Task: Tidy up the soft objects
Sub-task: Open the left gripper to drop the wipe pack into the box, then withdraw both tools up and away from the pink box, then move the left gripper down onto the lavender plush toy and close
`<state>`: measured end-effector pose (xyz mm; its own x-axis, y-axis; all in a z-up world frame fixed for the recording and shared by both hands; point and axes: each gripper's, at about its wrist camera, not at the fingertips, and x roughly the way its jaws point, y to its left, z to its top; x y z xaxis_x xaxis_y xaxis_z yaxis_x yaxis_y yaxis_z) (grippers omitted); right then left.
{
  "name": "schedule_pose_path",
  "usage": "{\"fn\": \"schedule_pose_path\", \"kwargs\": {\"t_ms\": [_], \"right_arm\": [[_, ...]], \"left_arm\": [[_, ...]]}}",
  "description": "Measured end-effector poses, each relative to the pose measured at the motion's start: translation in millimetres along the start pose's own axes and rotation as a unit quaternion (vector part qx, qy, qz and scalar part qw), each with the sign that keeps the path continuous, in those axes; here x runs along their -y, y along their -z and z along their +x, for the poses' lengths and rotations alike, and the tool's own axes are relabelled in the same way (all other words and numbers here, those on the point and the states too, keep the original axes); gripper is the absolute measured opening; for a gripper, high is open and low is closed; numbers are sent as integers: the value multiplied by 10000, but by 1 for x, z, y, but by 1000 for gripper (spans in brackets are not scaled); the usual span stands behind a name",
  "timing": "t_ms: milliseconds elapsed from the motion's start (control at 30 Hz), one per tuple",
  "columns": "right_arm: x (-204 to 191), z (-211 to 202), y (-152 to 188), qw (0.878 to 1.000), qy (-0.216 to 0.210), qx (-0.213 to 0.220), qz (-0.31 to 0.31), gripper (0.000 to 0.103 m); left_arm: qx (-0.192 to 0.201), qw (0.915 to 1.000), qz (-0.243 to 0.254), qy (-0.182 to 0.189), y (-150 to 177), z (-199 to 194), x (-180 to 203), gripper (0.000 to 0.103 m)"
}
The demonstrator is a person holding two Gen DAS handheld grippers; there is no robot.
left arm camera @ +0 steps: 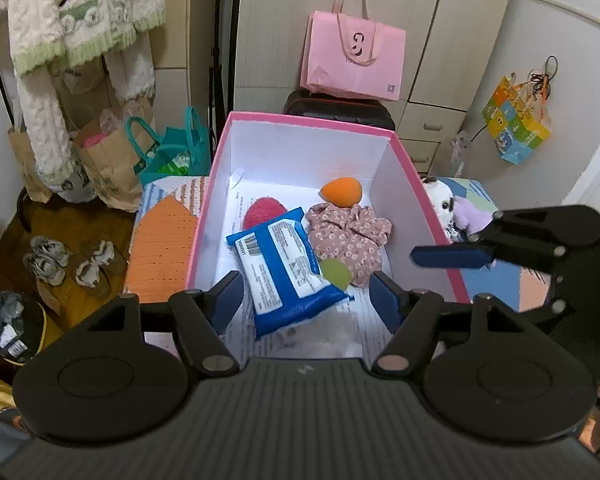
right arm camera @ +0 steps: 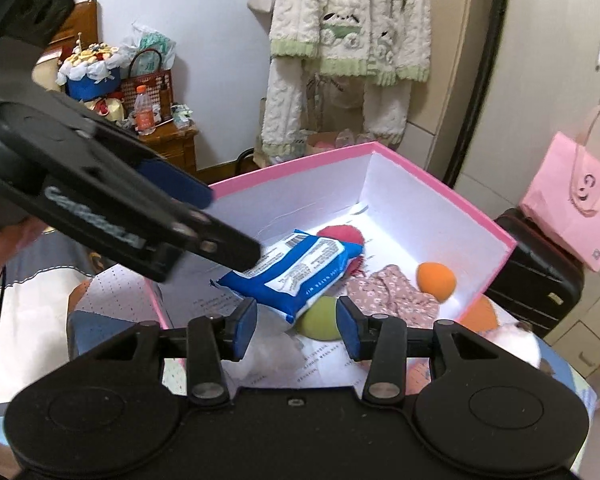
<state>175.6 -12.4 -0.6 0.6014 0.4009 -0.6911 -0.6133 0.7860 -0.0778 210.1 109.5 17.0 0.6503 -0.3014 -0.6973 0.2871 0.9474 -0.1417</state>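
A pink box (left arm camera: pixel 308 120) with white inner walls stands open on a patterned cover. Inside it lie a blue wipes pack (left arm camera: pixel 284 264), a red ball (left arm camera: pixel 262 210), an orange egg-shaped sponge (left arm camera: pixel 342 191), a floral cloth (left arm camera: pixel 348 236) and a green sponge (left arm camera: pixel 336 273). My left gripper (left arm camera: pixel 306 304) hangs open over the box's near end, above the pack, its pads clear of it. My right gripper (right arm camera: pixel 298 330) is open and empty above the green sponge (right arm camera: pixel 320 318), beside the wipes pack (right arm camera: pixel 296 268). A panda plush (left arm camera: pixel 440 196) lies outside the box's right wall.
A pink paper bag (left arm camera: pixel 352 60) rests on a black suitcase (left arm camera: pixel 340 108) behind the box. Knit clothes (left arm camera: pixel 84 20) hang at the left over paper bags (left arm camera: pixel 104 160), with shoes (left arm camera: pixel 72 264) on the floor. A wooden cabinet (right arm camera: pixel 172 144) holds clutter.
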Motion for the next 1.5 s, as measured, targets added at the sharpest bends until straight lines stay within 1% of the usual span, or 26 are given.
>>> {"fn": "schedule_pose_path", "kwargs": {"t_ms": [167, 367, 500, 667, 767, 800, 867, 933, 967, 1000, 1133, 1200, 1300, 1400, 1500], "right_arm": [[-9, -29, 5, 9995, 146, 174, -202, 51], [-12, -63, 15, 9987, 224, 315, -327, 54], [-6, -91, 31, 9980, 311, 453, -300, 56], [10, -126, 58, 9969, 360, 671, -187, 59], [21, -144, 75, 9964, 419, 732, -119, 60], [25, -149, 80, 9962, 452, 746, -72, 62], [33, -159, 90, 9953, 559, 788, 6, 63], [39, -166, 100, 9944, 662, 824, 50, 64], [45, -169, 106, 9938, 708, 848, 93, 67], [49, -171, 110, 9935, 735, 862, 127, 73], [69, -171, 128, 9929, 837, 806, 250, 73], [78, -170, 135, 9929, 849, 777, 312, 74], [91, -166, 149, 9927, 849, 782, 347, 77], [104, -157, 163, 9935, 765, 765, 355, 77], [115, -144, 171, 9940, 774, 706, 326, 77]], "left_arm": [[126, 9998, 142, 112, 7, -28, 10, 75], [200, 9982, 403, 391, 21, -52, 37, 78], [219, 9964, 611, 548, 28, -59, 62, 80], [55, 9915, 989, 843, 33, -57, 101, 81], [-45, 9876, 1221, 985, 35, -54, 123, 82], [-62, 9863, 1296, 1017, 36, -53, 130, 82], [-65, 9839, 1433, 1064, 36, -50, 143, 88], [-48, 9816, 1553, 1108, 35, -44, 156, 90], [-61, 9809, 1583, 1131, 35, -40, 162, 90], [-93, 9802, 1595, 1174, 33, -35, 167, 90], [-205, 9784, 1507, 1398, 28, -17, 178, 92], [-132, 9793, 1480, 1375, 28, -8, 185, 94], [-64, 9836, 1314, 1237, 27, 9, 192, 95], [-89, 9817, 1269, 1415, 24, 27, 200, 95], [-61, 9819, 1225, 1441, 22, 45, 207, 95]]}}
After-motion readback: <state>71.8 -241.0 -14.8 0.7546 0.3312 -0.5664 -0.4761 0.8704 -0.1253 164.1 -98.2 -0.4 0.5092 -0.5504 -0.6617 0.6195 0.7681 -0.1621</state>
